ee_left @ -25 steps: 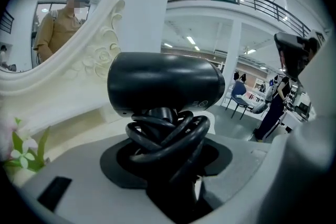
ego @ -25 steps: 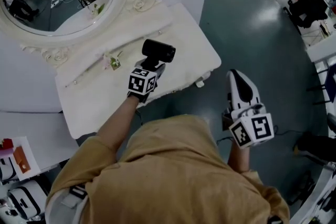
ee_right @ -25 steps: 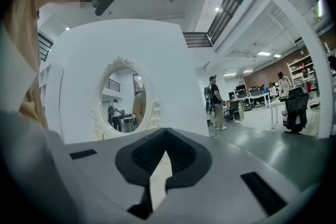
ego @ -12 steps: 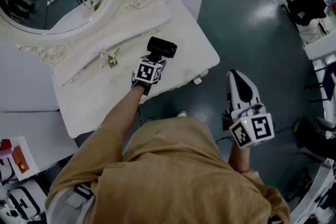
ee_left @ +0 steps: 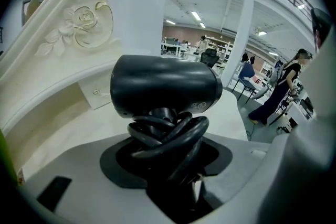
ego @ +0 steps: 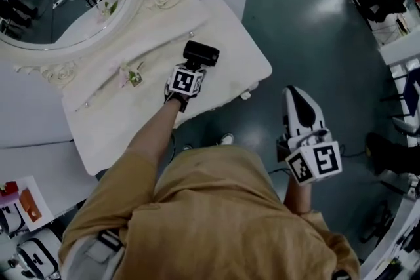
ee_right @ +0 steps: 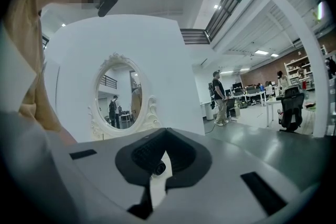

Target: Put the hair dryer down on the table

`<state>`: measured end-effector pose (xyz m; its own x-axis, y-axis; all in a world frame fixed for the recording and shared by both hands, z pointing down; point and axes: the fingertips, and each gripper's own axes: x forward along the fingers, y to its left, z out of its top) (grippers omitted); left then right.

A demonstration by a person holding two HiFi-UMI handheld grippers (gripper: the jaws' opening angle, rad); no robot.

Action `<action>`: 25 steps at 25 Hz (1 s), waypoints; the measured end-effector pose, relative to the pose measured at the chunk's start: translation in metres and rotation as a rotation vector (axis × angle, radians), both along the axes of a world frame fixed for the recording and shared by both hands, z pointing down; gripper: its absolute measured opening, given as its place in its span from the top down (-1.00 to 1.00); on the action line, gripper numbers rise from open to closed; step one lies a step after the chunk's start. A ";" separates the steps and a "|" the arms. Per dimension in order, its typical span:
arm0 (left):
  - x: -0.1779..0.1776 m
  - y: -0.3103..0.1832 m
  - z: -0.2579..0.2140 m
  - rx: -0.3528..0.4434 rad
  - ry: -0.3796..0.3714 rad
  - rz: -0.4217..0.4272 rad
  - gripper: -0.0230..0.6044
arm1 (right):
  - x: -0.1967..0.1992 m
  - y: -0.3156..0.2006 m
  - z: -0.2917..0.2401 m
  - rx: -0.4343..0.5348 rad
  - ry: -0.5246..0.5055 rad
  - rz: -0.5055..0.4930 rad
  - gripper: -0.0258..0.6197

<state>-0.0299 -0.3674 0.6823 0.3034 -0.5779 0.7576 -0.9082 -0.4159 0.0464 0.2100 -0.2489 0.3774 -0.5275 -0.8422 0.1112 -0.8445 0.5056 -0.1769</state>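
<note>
A black hair dryer [ego: 201, 53] with its cord wound round the handle hangs over the white dressing table [ego: 243, 42], near its right part. My left gripper [ego: 192, 66] is shut on the cord-wrapped handle, just below the barrel. In the left gripper view the hair dryer [ee_left: 165, 86] fills the middle, its barrel lying crosswise above my left gripper [ee_left: 173, 165], with the tabletop [ee_left: 63, 123] close beneath. I cannot tell whether it touches the table. My right gripper [ego: 299, 101] is held back beside my body over the floor, shut and with nothing in it; the right gripper view shows its jaws [ee_right: 166, 131] meeting.
An ornate oval mirror [ego: 65, 3] stands at the back of the table. A small flower ornament [ego: 133, 77] lies on the tabletop left of the dryer. Grey floor [ego: 308, 29] lies to the right. Shelves with boxes [ego: 20, 206] are at lower left.
My left gripper has carried the hair dryer a little farther out over the table, away from my body. The right gripper has stayed where it was.
</note>
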 end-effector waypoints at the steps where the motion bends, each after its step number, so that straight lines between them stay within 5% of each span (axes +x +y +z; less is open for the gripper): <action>1: 0.000 -0.001 0.002 -0.004 -0.011 0.005 0.19 | 0.002 0.000 0.001 -0.003 0.000 0.006 0.91; 25: 0.004 0.000 0.010 -0.005 -0.076 0.058 0.15 | 0.021 -0.008 0.006 -0.013 -0.019 0.048 0.91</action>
<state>-0.0256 -0.3677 0.6926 0.2776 -0.5574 0.7825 -0.8834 -0.4681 -0.0201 0.2315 -0.2569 0.3839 -0.4883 -0.8654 0.1124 -0.8642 0.4617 -0.1998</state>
